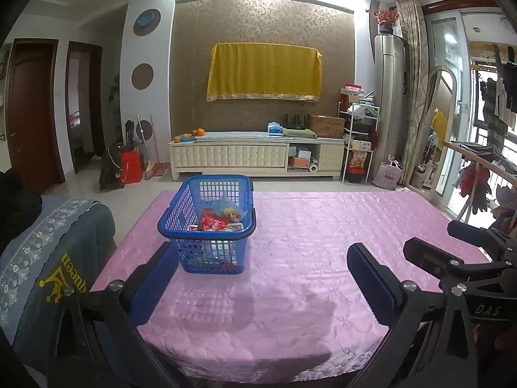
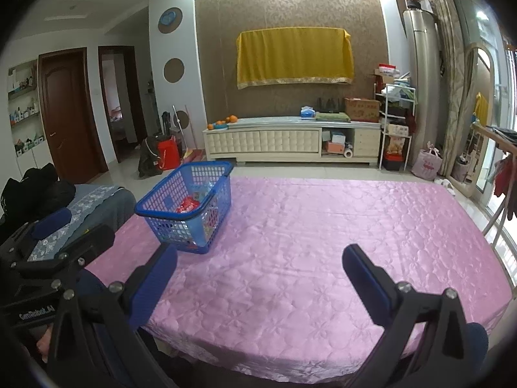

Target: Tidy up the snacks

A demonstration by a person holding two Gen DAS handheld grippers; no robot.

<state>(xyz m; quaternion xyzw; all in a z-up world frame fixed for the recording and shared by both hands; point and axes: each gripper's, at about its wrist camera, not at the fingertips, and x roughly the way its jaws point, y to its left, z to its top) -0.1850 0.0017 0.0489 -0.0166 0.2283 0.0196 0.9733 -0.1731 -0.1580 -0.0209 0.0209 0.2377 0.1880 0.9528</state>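
Black tongs point(image 1: 258, 278), blue fingertips point(image 1: 371, 278), silver screws, "DAS" marking.

Blue basket point(image 1: 206, 223) upright on pink cloth, red and pale snack packets point(image 1: 219, 218) inside

Yellow cloth point(image 1: 264, 72) hangs above a white cabinet point(image 1: 255, 155).

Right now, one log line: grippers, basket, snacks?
left gripper: open, empty | right gripper: open, empty | blue basket: upright on pink tablecloth | snack packets: inside basket
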